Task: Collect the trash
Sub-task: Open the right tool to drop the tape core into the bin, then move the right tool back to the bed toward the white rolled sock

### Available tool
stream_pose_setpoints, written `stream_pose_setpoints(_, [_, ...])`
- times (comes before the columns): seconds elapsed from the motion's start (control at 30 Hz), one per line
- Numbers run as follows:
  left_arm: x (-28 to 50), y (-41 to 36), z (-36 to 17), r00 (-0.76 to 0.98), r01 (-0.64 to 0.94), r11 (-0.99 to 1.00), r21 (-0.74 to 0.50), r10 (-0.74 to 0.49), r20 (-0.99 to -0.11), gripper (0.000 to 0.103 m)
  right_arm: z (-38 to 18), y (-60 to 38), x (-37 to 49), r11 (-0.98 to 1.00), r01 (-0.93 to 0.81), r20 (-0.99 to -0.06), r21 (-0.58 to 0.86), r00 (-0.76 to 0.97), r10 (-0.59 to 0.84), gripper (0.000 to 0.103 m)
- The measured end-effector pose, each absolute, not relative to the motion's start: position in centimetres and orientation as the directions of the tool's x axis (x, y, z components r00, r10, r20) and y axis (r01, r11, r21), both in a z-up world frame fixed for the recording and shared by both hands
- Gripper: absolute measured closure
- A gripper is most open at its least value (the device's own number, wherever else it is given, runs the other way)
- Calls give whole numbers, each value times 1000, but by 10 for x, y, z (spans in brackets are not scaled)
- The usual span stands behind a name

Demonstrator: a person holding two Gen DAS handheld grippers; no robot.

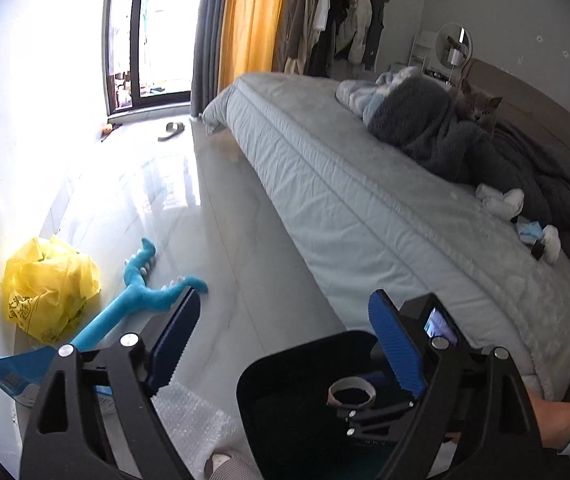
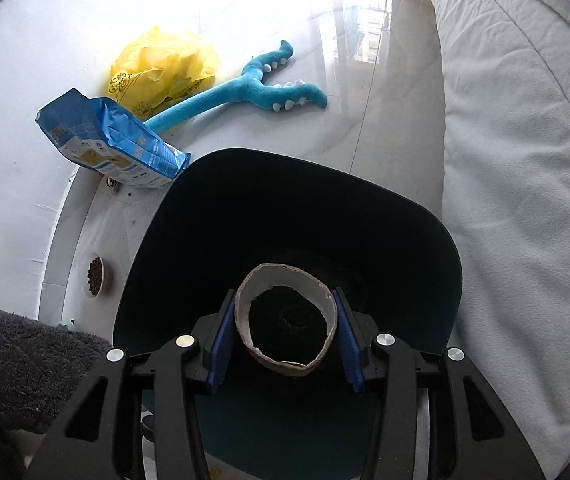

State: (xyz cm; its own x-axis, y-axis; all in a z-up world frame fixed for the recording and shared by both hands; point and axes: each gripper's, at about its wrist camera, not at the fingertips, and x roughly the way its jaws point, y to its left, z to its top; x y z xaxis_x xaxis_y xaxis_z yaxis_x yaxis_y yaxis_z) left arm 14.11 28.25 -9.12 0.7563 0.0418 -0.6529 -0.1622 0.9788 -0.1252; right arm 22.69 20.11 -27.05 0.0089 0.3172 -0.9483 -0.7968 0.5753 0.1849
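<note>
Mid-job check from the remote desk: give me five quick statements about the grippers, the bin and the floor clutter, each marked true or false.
1. The right gripper is shut on a cardboard tape core. True.
2. The tape core is held above the dark trash bin. True.
3. The left gripper clamps a yellow bag. False: its jaws stand open with nothing between them; the yellow plastic bag lies on the floor by the wall.
4. The blue plush toy lies on the bed. False: it lies on the floor, beside the yellow bag.
5. A blue pet food bag lies on the floor next to the bin. True.
</note>
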Motion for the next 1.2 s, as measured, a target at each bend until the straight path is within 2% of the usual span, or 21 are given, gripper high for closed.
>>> stream_pose_setpoints(0.03, [141, 283, -87, 765, -164, 977, -139, 37, -643, 15, -271, 201, 226, 572, -800, -949, 181, 10, 315, 55])
stream_pose_setpoints(0.1, [142, 283, -77, 785, -162, 975, -152, 35, -619, 15, -267, 199, 224, 566, -805, -948, 180, 12, 318, 47])
stream_pose_setpoints(0.3, [145, 268, -50, 835, -140, 984, -109, 58, -547, 10, -242, 193, 218, 529, -830, -928, 176, 39, 370, 31])
stream_pose_setpoints(0.43, [148, 261, -38, 845, -128, 981, -144, 32, -534, 10, -222, 183, 218, 514, -837, -908, 188, 51, 416, 30])
stream_pose_setpoints(0.7, [150, 233, -11, 881, -99, 991, -89, 46, -470, 8, -178, 153, 224, 520, -835, -860, 181, 122, 495, 28])
stream_pose_setpoints(0.9, [162, 214, 1, 876, -75, 986, -149, -7, -483, 8, -140, 122, 236, 532, -829, -802, 170, 197, 564, 24])
stream_pose_setpoints(1.2, [181, 177, 4, 878, -34, 990, -136, -36, -477, 8, -107, 68, 262, 605, -782, -741, 150, 316, 592, 24])
